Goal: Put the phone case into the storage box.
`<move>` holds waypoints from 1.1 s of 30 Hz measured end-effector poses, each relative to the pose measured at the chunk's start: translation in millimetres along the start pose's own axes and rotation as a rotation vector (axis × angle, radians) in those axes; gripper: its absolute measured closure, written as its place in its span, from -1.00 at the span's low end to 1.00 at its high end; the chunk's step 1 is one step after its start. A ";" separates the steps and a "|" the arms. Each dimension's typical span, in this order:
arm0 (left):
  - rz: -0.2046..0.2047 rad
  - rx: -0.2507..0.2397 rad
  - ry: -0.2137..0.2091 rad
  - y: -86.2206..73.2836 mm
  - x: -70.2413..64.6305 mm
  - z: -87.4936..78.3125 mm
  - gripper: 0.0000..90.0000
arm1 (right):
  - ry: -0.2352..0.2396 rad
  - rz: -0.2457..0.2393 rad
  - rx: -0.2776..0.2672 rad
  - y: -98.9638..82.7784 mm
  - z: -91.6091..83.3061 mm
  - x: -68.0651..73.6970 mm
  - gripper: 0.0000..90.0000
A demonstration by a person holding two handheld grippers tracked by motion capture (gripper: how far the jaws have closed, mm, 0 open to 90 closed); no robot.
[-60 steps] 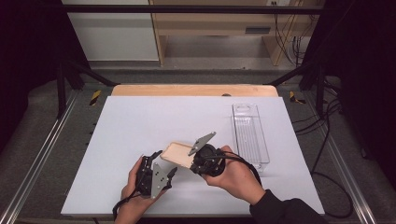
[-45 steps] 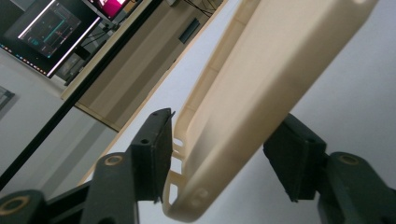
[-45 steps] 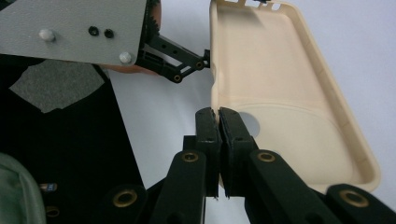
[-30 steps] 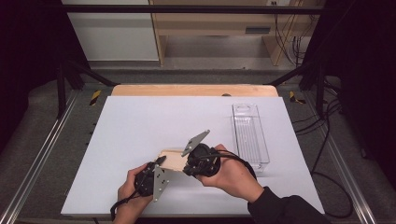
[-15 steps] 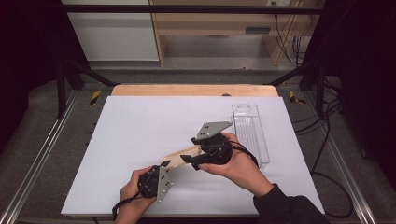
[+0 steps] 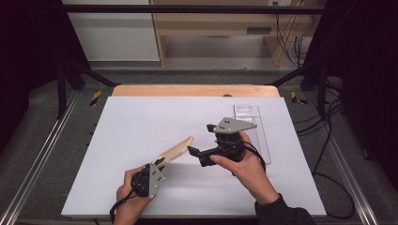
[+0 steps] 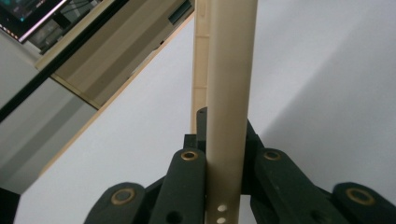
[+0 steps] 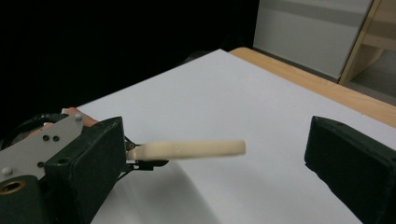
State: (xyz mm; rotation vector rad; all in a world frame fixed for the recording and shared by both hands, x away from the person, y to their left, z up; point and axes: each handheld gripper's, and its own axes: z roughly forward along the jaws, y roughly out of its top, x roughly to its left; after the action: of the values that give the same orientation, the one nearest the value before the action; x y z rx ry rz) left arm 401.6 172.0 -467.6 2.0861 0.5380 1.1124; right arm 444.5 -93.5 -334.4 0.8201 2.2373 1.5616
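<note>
Beige tray (image 6: pixel 177 149) unmarked, left gripper (image 6: pixel 158 164) jaws clamped

Wooden piece (image 6: pixel 176 150) lies left of the tray (image 6: pixel 256 129), on the table (image 6: pixel 141 122)

Clear tray (image 6: pixel 256 126) on white table (image 6: pixel 141 122)

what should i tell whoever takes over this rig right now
Left gripper: shut on one end of the beige flat piece, which it holds tilted above the white table.
Right gripper: jaws just opened, nothing between them, beside the free end of the piece.
Clear plastic tray: at the right edge of the table, past the right hand.
Done: the right gripper has released; the left carries the piece alone.
Left: the piece is not yet set down; the tray may be where it goes, but that is only a guess.
</note>
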 end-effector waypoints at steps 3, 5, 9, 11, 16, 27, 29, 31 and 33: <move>-0.059 -0.017 -0.009 -0.7 5.2 -2.0 0.90 | -0.030 -0.003 -0.039 -9.1 -5.4 0.0 -0.87; -0.105 -0.038 0.010 0.2 8.9 -5.1 0.90 | -0.050 0.007 -0.069 -18.5 -6.8 -0.4 -0.88; -0.166 -0.058 0.021 -0.8 12.9 -9.5 0.90 | -0.060 -0.012 -0.077 -31.1 -2.3 3.5 -0.89; -0.187 -0.065 0.017 -1.2 13.8 -10.4 0.90 | -0.058 -0.017 -0.078 -33.9 -1.1 4.8 -0.90; -0.327 -0.110 -0.032 -2.2 18.5 -14.8 0.90 | -0.044 -0.033 -0.053 -45.5 9.5 11.0 -0.89; -0.501 -0.179 -0.109 1.2 21.5 -19.3 0.90 | -0.040 0.001 -0.054 -56.2 19.8 16.0 -0.90; -0.506 -0.187 -0.113 1.5 21.4 -19.8 0.90 | -0.042 0.003 -0.054 -56.5 19.7 15.6 -0.90; -0.526 -0.210 -0.114 2.2 21.4 -21.6 0.90 | -0.042 0.014 -0.054 -57.4 19.4 14.4 -0.90; -0.555 -0.232 -0.120 2.7 22.1 -23.4 0.90 | -0.041 0.016 -0.054 -57.4 19.4 14.2 -0.90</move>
State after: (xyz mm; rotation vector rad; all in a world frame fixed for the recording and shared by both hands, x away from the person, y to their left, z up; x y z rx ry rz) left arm 394.1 193.3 -444.5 1.6444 0.8223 0.6843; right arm 427.2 -84.6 -393.6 0.8491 2.1563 1.5904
